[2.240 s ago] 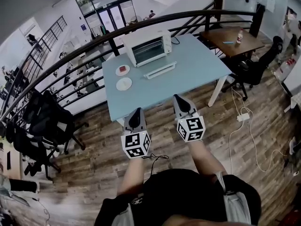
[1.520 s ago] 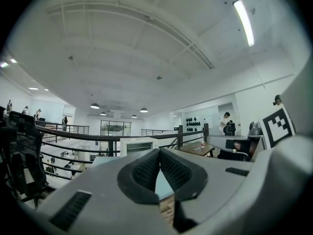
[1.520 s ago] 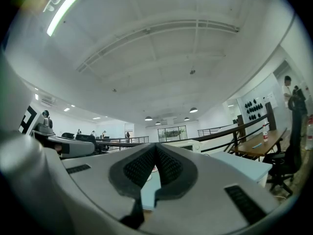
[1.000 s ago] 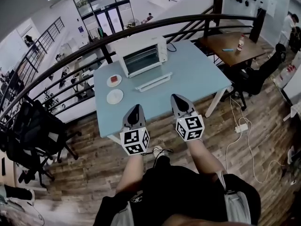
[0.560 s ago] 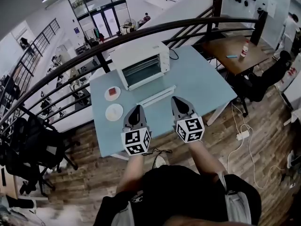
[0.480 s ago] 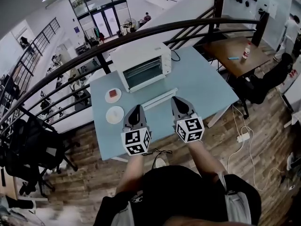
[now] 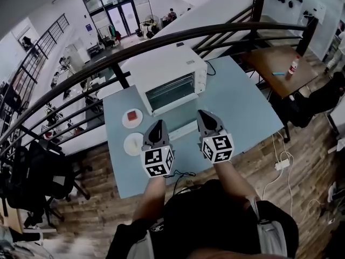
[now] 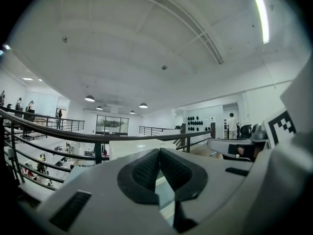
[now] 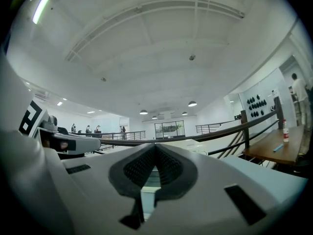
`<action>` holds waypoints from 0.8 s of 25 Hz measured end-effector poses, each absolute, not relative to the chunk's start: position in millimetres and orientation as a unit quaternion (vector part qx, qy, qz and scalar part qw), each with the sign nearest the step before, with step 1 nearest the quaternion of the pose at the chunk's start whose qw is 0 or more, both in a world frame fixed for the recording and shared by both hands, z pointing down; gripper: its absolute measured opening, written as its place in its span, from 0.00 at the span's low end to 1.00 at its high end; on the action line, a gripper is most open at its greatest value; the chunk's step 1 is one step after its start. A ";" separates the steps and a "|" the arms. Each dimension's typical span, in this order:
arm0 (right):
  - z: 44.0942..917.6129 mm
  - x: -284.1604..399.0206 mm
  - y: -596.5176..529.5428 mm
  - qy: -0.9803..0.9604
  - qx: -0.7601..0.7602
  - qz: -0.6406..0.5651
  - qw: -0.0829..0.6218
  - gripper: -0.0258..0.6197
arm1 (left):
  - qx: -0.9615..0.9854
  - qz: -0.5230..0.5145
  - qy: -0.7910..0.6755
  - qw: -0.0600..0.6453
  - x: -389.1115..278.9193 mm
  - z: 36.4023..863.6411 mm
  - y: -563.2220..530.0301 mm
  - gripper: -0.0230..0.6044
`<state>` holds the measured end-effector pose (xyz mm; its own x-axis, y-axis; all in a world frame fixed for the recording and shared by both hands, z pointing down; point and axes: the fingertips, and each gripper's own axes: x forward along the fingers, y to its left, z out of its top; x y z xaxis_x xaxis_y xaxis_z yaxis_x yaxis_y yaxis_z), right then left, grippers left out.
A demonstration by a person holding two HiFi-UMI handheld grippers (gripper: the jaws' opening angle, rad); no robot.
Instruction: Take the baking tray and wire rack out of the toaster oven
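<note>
The toaster oven (image 7: 171, 75) stood at the far edge of the bench (image 7: 245, 109), close against the railing (image 7: 75, 73). The baking tray and wire rack were presumably inside it, though the head view was too small to tell one from the other in the opening. Its door (image 7: 182, 128) seemed to lie folded down onto the middle of the bench. By the bench's left edge sat a red-topped plate (image 7: 132, 117) and a bare plate (image 7: 133, 143).

The left gripper (image 7: 157, 128) and right gripper (image 7: 206, 120) hung side by side over the near half of the bench. Both pointed level at the oven, each with its fingers (image 8: 145, 172) pressed together on nothing.

The step in hand was the approach. To do it well, the fingers would have to part before they reached the opening. They should then close on the front lip of the rack or tray, one gripper toward each end. A straight, level pull out over the door should keep it from snagging. The bare right side of the bench looked the safest place to set it down.
</note>
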<state>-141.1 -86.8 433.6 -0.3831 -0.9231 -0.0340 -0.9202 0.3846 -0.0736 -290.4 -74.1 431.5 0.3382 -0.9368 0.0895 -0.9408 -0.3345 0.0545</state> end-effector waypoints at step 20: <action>484.8 -121.7 -240.7 0.848 -0.519 -0.102 0.035 0.03 | 0.764 0.053 -0.637 0.089 -291.7 476.3 -199.6 0.08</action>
